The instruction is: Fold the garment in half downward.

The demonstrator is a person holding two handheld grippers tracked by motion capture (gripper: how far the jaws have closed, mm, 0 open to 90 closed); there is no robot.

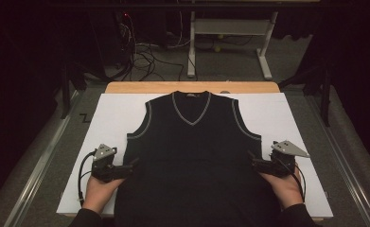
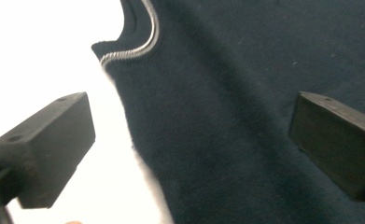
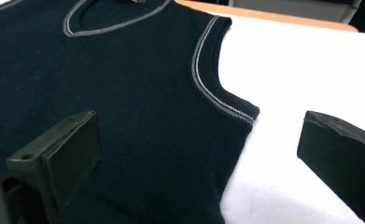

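A dark navy sleeveless V-neck vest (image 1: 192, 151) with grey trim lies flat, front up, on a white board (image 1: 107, 118). My left gripper (image 1: 134, 163) is open at the vest's left side seam, below the armhole; in the left gripper view (image 2: 192, 144) its jaws straddle the vest's edge (image 2: 124, 112), one over the white board, one over the fabric. My right gripper (image 1: 251, 158) is open at the right side seam. In the right gripper view (image 3: 199, 158) its jaws span the seam under the trimmed armhole (image 3: 227, 109). Neither holds any fabric.
The white board rests on a wooden table whose far edge (image 1: 192, 87) shows past the collar. Metal rails (image 1: 45, 156) run along both sides. A white table frame (image 1: 230, 33) and loose cables (image 1: 145, 56) stand on the floor beyond.
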